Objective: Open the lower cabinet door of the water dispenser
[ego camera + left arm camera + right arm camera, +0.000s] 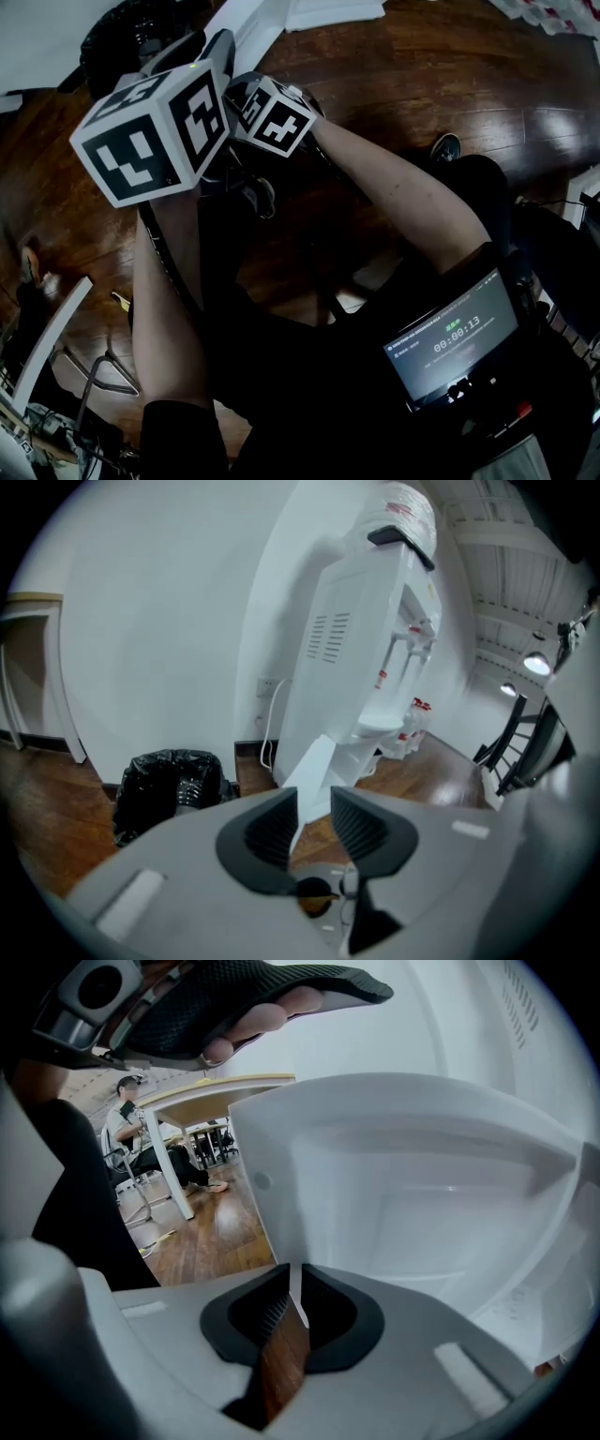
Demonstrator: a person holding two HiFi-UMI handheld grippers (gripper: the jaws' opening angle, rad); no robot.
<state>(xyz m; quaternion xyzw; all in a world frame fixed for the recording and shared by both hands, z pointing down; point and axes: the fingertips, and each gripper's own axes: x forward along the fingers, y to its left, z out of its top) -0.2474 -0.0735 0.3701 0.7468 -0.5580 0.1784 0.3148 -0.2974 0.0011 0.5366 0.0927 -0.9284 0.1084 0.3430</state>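
**While the right gripper pinches the door edge, the swing is under way**

Though the task is not finished, the opening step looks well in hand. The right gripper (294, 1275) has its jaws drawn almost together on the thin free edge of the door (412, 1204), with only that white edge between the pads. The door's moulded inner face fills the right gripper view, so the panel has already come away from the dispenser (366, 649). In the left gripper view the door stands angled out from the dispenser's foot, below the tap shelf. How far round it has come I cannot tell exactly; I judge it partly open.

The left gripper (314, 795) takes no part. Its jaws stand a little apart with nothing between them, and it hangs back from the dispenser, looking at its vented side. A bin (169, 785) lined with a black bag sits just beside the dispenser's foot, against the wall.

The next move, as I read it, calls for drawing the pinched edge along an arc about the hinge, not straight away from the dispenser. The wrist should turn with the panel so the thin edge does not slip from the pads. Once the door stands wide, the jaws can let go.
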